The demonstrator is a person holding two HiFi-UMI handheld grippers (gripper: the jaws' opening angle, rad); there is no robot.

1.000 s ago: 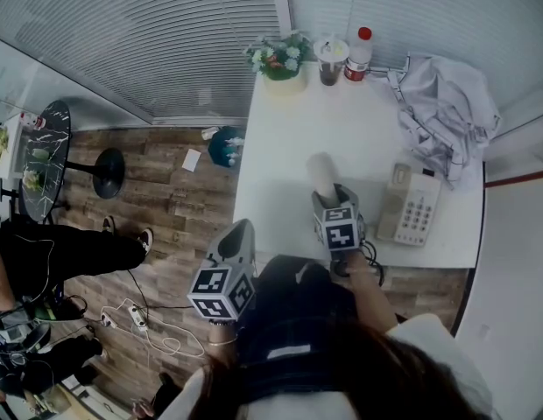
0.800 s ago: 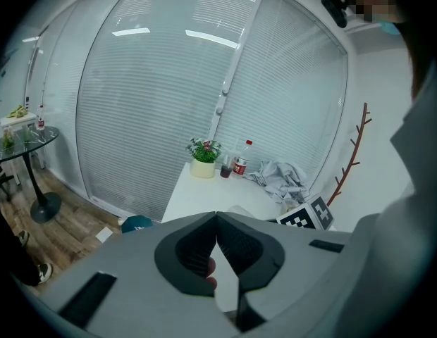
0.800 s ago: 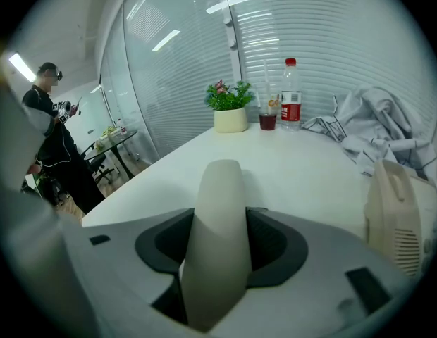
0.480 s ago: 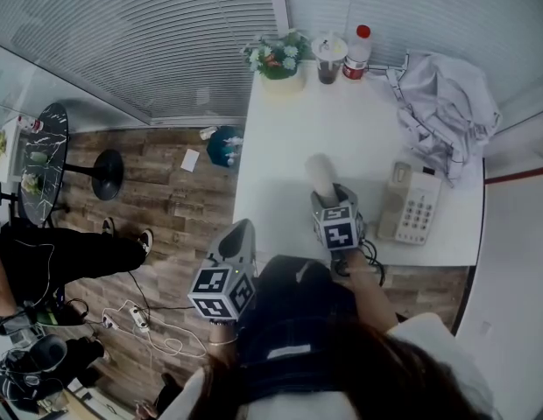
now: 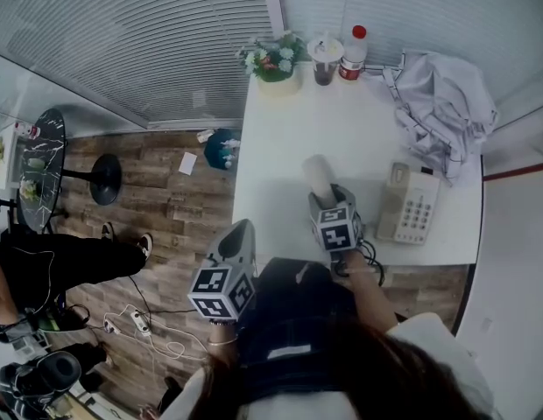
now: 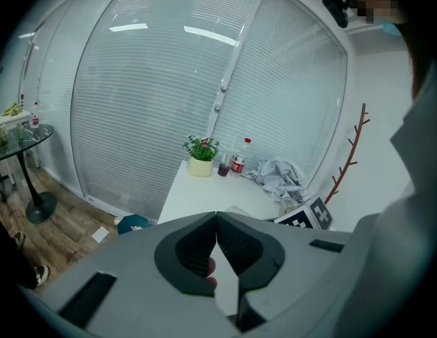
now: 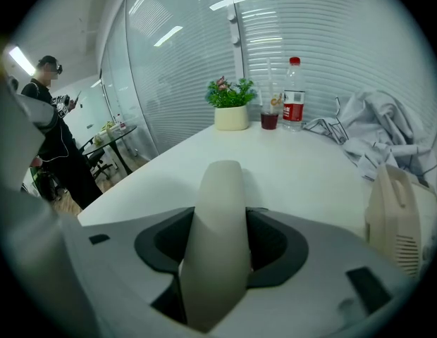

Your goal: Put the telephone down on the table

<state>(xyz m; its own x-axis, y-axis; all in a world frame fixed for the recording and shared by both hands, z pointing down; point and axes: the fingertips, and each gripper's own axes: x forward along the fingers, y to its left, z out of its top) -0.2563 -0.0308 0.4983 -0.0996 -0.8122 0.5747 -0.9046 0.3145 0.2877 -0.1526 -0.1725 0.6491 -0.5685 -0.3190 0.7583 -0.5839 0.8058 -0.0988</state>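
One relation matters here. The telephone handset is pinched between the pads of the right gripper, and its long axis runs straight out along the jaws toward the table's far edge. The table lies below and ahead of it. The telephone handset hangs over the near half, between the near edge and the middle, and just left of the telephone base by the right edge. No view shows whether its far tip touches the tabletop.

Judgement: the set-down calls for tipping it flat along that same axis, then letting go.

The left gripper has its jaws pressed together with nothing between them. It is off the near left corner, over the floor, so the right hand is the nearer one.
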